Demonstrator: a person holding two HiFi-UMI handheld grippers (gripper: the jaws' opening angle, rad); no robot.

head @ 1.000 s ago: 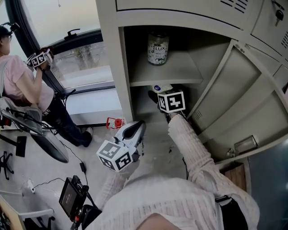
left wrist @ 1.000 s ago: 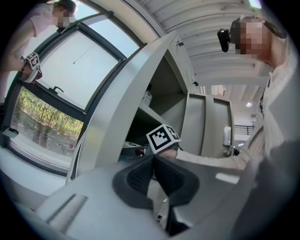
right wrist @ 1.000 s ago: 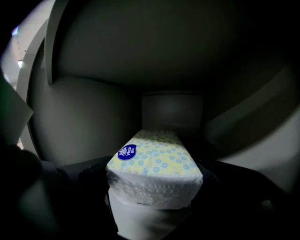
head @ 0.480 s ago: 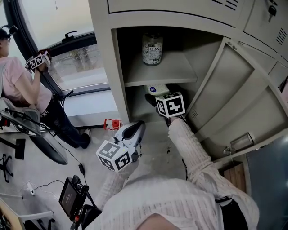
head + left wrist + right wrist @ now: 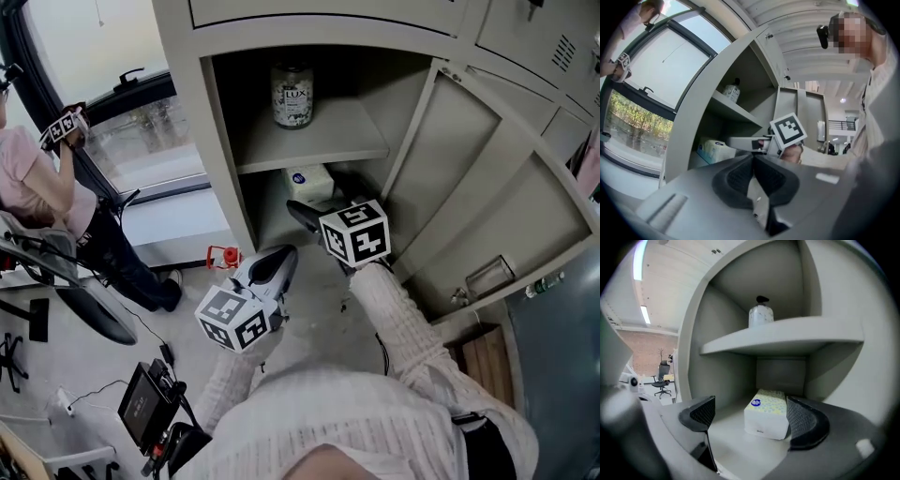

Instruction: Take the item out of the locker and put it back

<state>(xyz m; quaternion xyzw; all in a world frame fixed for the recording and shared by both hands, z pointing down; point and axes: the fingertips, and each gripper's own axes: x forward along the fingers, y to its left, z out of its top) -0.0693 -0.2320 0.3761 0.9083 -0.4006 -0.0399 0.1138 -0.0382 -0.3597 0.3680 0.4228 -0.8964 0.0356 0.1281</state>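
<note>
A white tissue pack (image 5: pixel 766 420) with a blue logo lies on the floor of the locker's lower compartment (image 5: pixel 272 220); the same tissue pack (image 5: pixel 309 182) shows in the head view. My right gripper (image 5: pixel 752 416) is open at the compartment's mouth, its jaws to either side of the pack's near end, the right pad (image 5: pixel 804 420) close beside it. From above, the right gripper (image 5: pixel 314 212) points into the locker. My left gripper (image 5: pixel 753 174) is shut on nothing and hangs outside, low and left of the opening (image 5: pixel 270 267).
A LUX pump bottle (image 5: pixel 292 94) stands on the upper shelf (image 5: pixel 328 141). The locker door (image 5: pixel 469 178) swings open at the right. A seated person (image 5: pixel 42 178) holding grippers is at the far left. A red object (image 5: pixel 222 255) and a screen device (image 5: pixel 145 410) lie on the floor.
My right gripper has drawn back a little from the lower compartment, and the tissue pack stays on its floor. The head view has shifted. The left gripper has barely moved.
</note>
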